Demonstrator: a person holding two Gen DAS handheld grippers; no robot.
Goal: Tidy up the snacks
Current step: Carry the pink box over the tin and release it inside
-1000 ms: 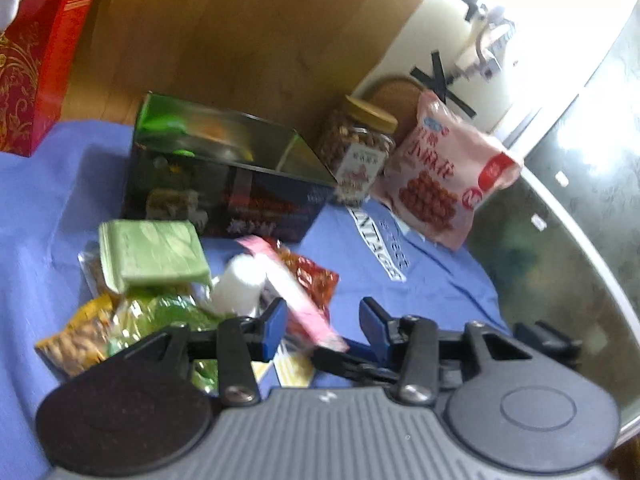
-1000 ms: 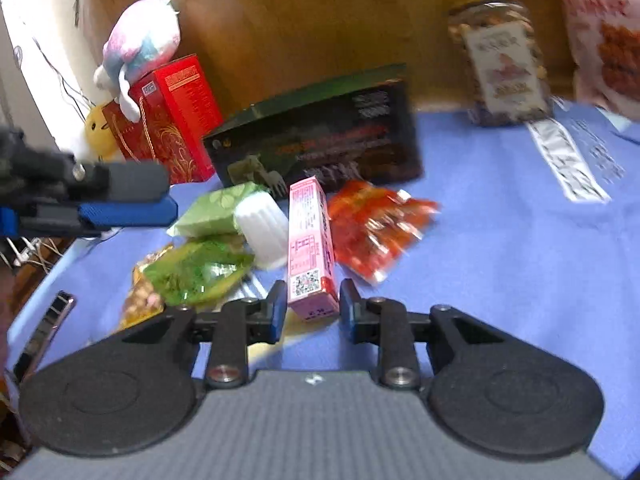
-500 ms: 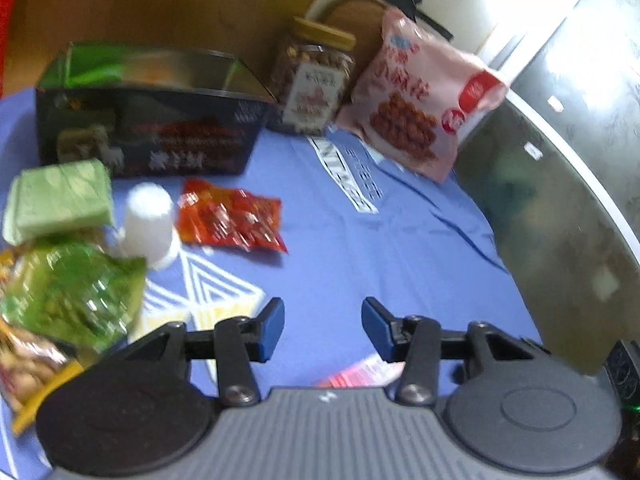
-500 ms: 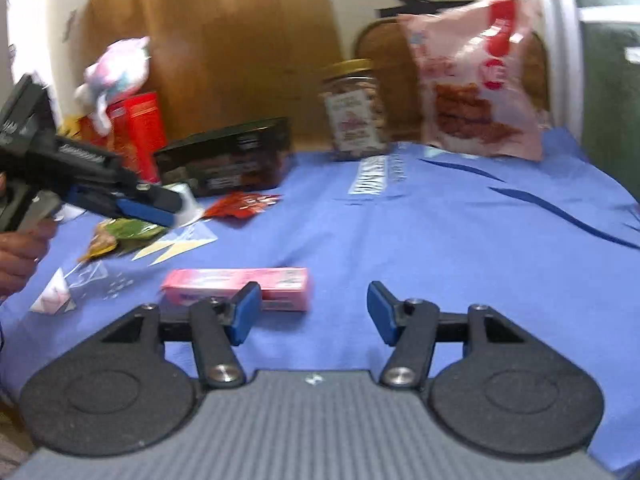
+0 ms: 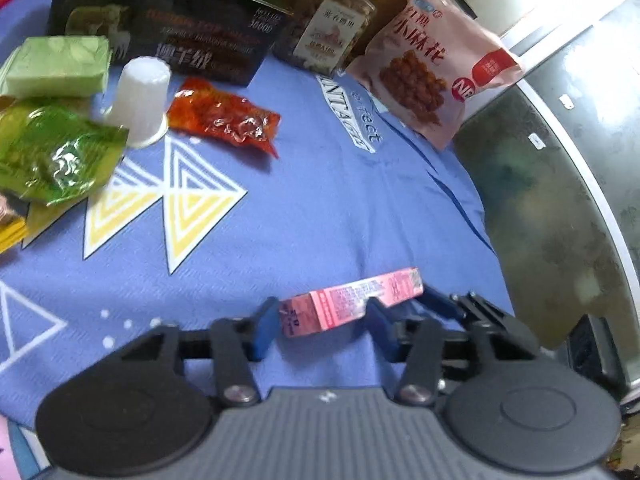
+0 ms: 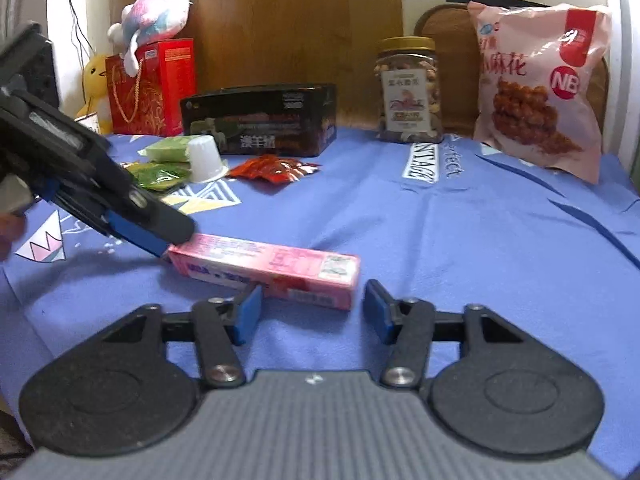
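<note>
You have one pink box (image 6: 268, 270), one dark box (image 6: 260, 120), one red carton (image 6: 154, 86), one jar (image 6: 408, 90), one pink bag (image 6: 540, 92), one cup (image 6: 204, 158), one red packet (image 6: 274, 170), two green packs (image 5: 58, 62) (image 5: 52, 156), two plush toys (image 6: 154, 18) (image 6: 94, 80).

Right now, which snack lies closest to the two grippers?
The long pink box, lying alone on the blue cloth; the other snacks sit farther back.

Cloth (image 5: 320, 208): blue with yellow-and-white triangles. Long box (image 6: 264, 268): pink. Small packet (image 5: 224, 116): red-orange. Foil packet (image 5: 56, 156): green. Cup (image 5: 140, 96): white. Large bag (image 6: 540, 92): pale pink, red corner.
</note>
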